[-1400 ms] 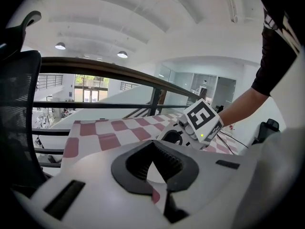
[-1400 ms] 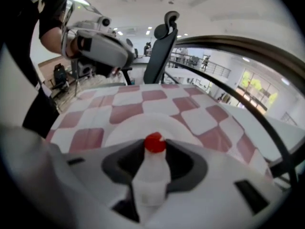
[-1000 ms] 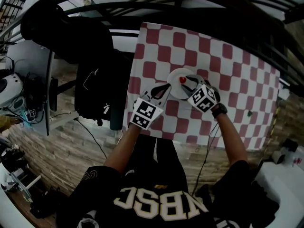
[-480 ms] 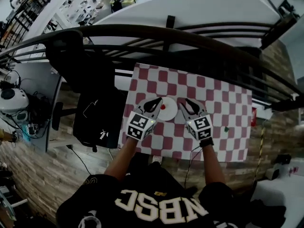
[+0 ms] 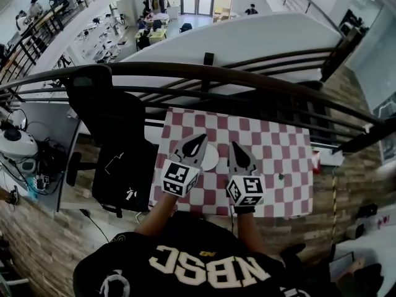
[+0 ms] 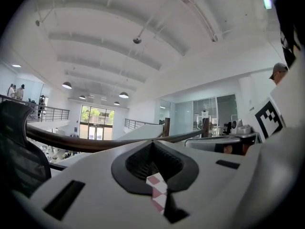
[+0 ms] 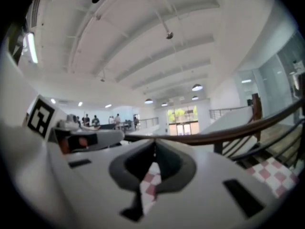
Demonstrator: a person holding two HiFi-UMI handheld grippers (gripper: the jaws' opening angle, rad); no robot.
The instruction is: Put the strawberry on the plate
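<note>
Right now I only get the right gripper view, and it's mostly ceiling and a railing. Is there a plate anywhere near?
Observer: Yes. The head view shows a white plate lying on the checkered table, towards its left side.
Operator: Where is the other gripper?
Observer: The left gripper overlaps the plate's left part in the head view. Its own view shows its jaws together with nothing between them.
Operator: Is anything else on the cloth?
Observer: A small green thing lies well to the right of the plate, apart from it. It is too small to tell what it is.
</note>
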